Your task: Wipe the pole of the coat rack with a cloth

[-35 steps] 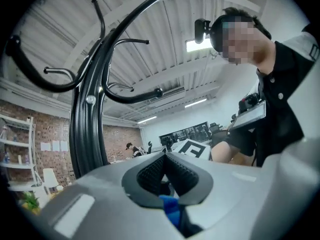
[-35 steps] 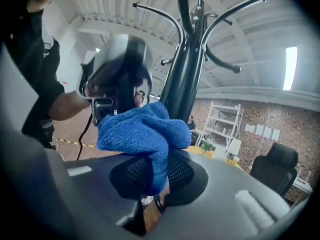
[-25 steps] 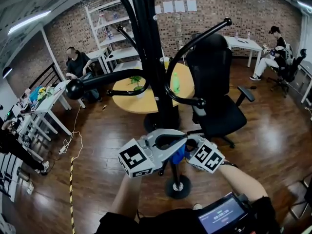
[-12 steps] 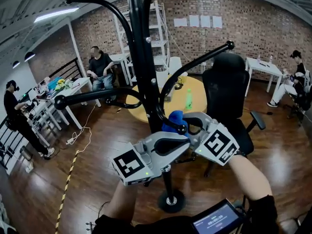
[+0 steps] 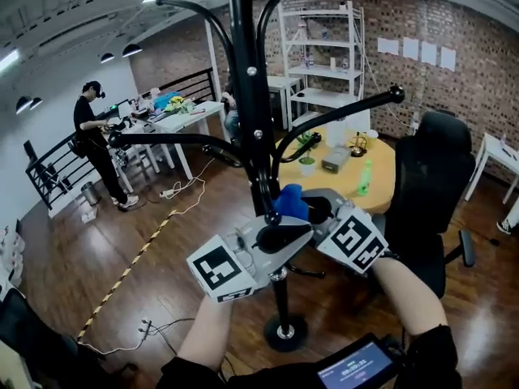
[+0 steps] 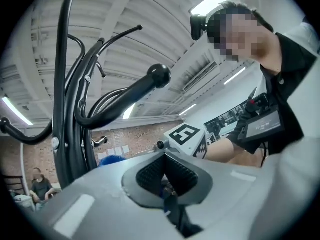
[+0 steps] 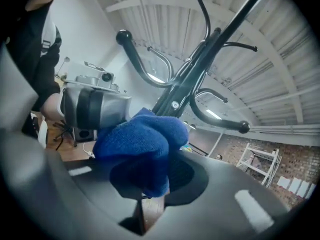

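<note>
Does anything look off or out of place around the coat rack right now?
Nothing stands out. The coat rack pole stands upright, and the right hand-held gripper holds the blue cloth close to it.

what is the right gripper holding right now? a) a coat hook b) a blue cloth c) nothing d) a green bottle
b: the right gripper view shows the right gripper with its jaws closed on a bunched blue cloth, held up beside the black coat rack pole.
</note>
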`<state>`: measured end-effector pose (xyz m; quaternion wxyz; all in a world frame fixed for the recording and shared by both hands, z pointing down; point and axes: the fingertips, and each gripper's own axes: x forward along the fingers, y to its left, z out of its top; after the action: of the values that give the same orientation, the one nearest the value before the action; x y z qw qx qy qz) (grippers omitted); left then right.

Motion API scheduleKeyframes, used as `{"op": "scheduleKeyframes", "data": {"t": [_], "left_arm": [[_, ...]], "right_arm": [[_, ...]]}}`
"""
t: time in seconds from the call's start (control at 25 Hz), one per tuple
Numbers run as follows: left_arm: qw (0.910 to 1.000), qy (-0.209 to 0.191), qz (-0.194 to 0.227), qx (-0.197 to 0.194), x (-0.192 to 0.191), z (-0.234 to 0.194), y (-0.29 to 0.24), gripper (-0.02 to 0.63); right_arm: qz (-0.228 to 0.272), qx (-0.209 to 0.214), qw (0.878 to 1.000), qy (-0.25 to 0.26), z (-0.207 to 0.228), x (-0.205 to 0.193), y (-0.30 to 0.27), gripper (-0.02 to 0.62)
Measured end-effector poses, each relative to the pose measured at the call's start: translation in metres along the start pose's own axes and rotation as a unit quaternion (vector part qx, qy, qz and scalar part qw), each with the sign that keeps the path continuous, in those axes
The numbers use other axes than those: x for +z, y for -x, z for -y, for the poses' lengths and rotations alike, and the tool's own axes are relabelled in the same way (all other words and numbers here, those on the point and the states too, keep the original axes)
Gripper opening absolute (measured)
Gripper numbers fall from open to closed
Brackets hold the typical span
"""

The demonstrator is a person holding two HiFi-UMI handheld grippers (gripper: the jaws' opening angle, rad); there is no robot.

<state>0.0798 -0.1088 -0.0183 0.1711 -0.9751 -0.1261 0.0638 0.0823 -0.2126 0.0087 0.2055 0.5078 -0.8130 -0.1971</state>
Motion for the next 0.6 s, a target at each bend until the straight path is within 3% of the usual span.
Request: {"op": "scheduleKeyframes", "data": {"t": [0.24, 0.36, 0.48, 0.6], "left_arm": [[0.9998, -0.001, -0.004, 0.021, -0.003, -0.003, 0.008, 0.005], [0.9988, -0.002, -0.029, 0.038, -0.014, -0.005, 0.001, 0.005], [0.9969, -0.006, -0.040, 0.068, -0.021, -0.007, -0.010, 0.005], [0.9917, -0.006, -0.031, 0.124, -0.014, -0.016, -0.019, 0.005]], "right_arm": [[-0.030, 0.051, 0.997, 0.039, -0.028, -0.029, -0.010, 0.051], [-0.035, 0.086, 0.993, 0.070, -0.038, -0.039, -0.010, 0.051], [-0.007, 0.103, 0.992, 0.078, -0.035, -0.036, -0.009, 0.051], [0.057, 0.099, 0.990, 0.082, -0.017, -0.008, -0.008, 0.051]]}}
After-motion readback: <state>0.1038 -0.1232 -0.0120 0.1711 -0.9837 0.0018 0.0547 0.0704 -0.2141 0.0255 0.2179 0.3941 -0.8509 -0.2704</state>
